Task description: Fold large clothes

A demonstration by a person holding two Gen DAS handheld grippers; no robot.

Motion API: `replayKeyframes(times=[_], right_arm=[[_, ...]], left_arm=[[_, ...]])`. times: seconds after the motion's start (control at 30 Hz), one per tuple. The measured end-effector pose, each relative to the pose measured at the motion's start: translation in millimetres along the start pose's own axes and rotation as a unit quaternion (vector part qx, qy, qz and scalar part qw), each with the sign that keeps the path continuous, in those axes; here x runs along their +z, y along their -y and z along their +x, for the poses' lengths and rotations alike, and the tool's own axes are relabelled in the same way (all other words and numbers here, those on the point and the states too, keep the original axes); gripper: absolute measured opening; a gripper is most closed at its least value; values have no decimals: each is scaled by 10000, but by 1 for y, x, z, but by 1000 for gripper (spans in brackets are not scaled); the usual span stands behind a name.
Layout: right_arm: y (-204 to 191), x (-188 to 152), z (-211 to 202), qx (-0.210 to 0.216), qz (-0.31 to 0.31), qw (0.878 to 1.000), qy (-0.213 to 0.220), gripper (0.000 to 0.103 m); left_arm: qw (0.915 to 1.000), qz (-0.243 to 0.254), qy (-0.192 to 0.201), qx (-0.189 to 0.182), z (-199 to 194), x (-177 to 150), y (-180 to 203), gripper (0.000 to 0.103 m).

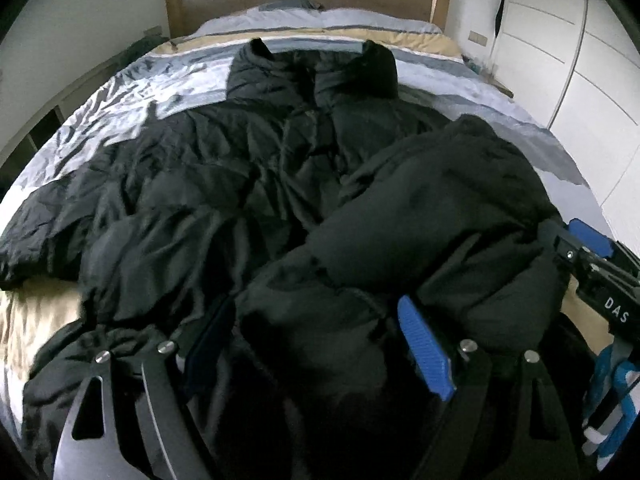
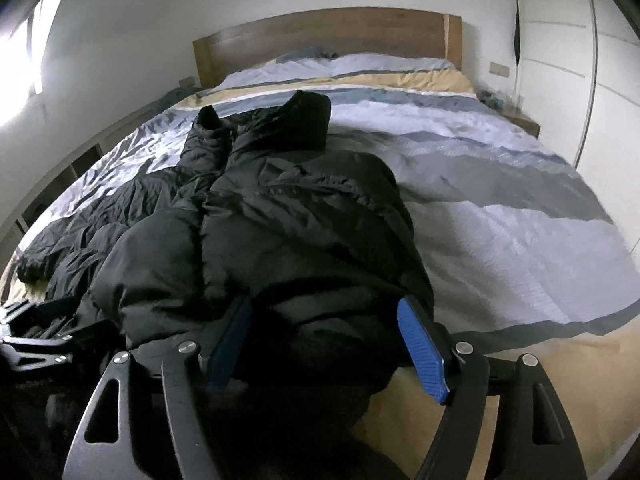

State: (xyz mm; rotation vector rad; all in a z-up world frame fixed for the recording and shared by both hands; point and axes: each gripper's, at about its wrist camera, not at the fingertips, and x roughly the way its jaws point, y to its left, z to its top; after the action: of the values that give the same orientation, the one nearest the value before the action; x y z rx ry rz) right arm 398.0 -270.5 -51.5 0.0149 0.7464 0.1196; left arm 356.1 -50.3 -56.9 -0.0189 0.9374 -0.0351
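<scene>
Across the near half of the bed point(image 2: 500, 208) lies a black puffer jacket point(image 1: 248, 184), collar toward the wooden headboard point(image 2: 320, 36), one sleeve stretched out to the left edge of the mattress, and the right side already doubled over the body into a thick mound. Both grippers sit at its near hem. On the left gripper point(image 1: 316, 344) the jaws stand spread, with a puffy roll of the folded part bulging between them; the pads do not appear to press it. On the right gripper point(image 2: 328, 340) the jaws are likewise spread around the near right end of the mound, not pinching, though the dark cloth hides exactly where the left pad meets the fabric.

My judgement is that the jacket is light for its bulk, soft and springy, with a slick shell: folds will puff back open and thin pinches will slip. Better holds are stiffer lines, such as the hem, a cuff, a shoulder seam or the collar, gathering 2 layers deep into the jaws.

For room, the right side of the bed is bare striped duvet point(image 2: 460, 152), wide and flat. The left sleeve lies close to the mattress edge, and the near hem sits near the foot of the bed, so pulling toward the person risks dragging it off. A white wardrobe point(image 1: 580, 60) stands well apart on the right.
</scene>
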Motion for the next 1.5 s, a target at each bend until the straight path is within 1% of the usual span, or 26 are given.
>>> replayKeyframes(times=[0.1,0.2,0.33,0.4,0.73,0.93,1.1,1.27,1.5], right_arm=[[-4,1,-9,-84,-129,9999,49,74],[-11,2,-23,-128,-238,9995,133,74],[-29,5,-45,-185,-421,9986,262,74],[-39,5,-55,-169,-483,9982,303,74],[-104,-1,-107,-260,-1023,9934,440,74],[-133,-8,-123,-349,-1246,9904,483,74],[-145,-12,-124,-329,-1289,9899,490,74],[-148,-15,-116,-268,-1267,9905,463,74],[-145,-16,-98,-179,-1163,9922,414,74]], left_arm=[[9998,-151,84,30,-17,-1,-21,83],[9992,-307,202,158,-34,-1,-48,83],[9978,-395,408,346,-61,-2,-80,83],[9972,-445,462,374,-72,-4,-92,83],[9945,-841,486,384,-106,-10,-158,83],[9897,-1256,529,435,-113,-13,-203,83],[9866,-1457,466,562,-110,-20,-234,83],[9835,-1643,294,703,-98,-28,-256,83],[9771,-1922,106,901,-77,-39,-276,83]])
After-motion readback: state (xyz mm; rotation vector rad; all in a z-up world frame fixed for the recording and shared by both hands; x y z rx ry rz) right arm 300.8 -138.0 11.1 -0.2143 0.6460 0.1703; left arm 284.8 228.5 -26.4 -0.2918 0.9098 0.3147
